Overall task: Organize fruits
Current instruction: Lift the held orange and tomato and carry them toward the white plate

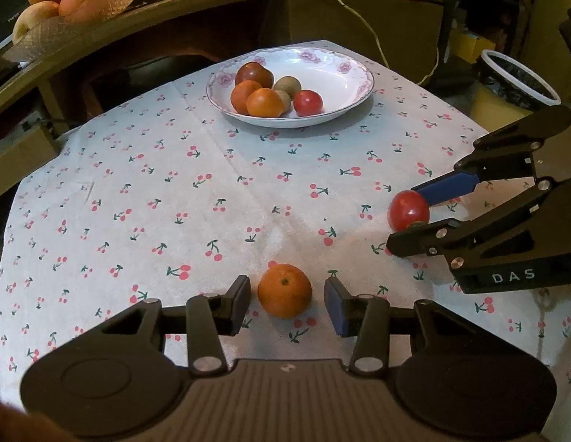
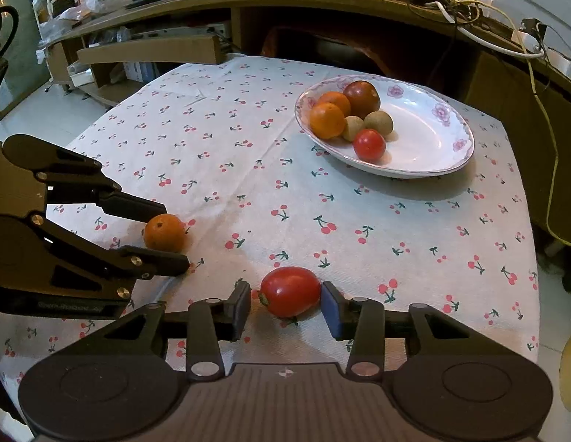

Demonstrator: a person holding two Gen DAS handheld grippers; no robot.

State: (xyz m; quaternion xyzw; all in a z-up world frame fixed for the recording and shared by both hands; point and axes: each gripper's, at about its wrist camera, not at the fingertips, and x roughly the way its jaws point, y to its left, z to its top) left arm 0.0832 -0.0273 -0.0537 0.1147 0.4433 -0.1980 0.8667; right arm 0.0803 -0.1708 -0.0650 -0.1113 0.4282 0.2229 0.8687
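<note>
Sitting on the cherry tablecloth point(image 1: 219, 184), a small orange point(image 1: 284, 290) is resting between the two fingers of the left gripper point(image 1: 287, 304). The fingers are standing wide open, with a gap showing on each side of the orange, so they are not holding it. A red tomato point(image 2: 289, 291) is lying on the cloth between the fingers of the right gripper point(image 2: 285, 307). Those fingers are open too; the blue pad point(image 2: 331, 309) is sitting just beside the tomato, maybe touching it, and the dark pad on the other side is a little apart from it. The white plate point(image 1: 344, 84) with pink flowers on its rim is sitting well beyond both grippers, at the far end of the cloth. Inside the plate, two oranges point(image 1: 264, 102), a dark red fruit point(image 1: 254, 74), two small brown fruits point(image 1: 287, 86) and one red tomato point(image 1: 307, 102) are crowding together on its left part. The orange and the tomato on the cloth are well apart from the plate, on the near side of it. Past the plate, a wooden shelf point(image 1: 145, 14) is holding a basket point(image 1: 42, 42) with big oranges, and a bin point(image 1: 513, 84) with a white rim is standing to the right of the plate, off the cloth.
</note>
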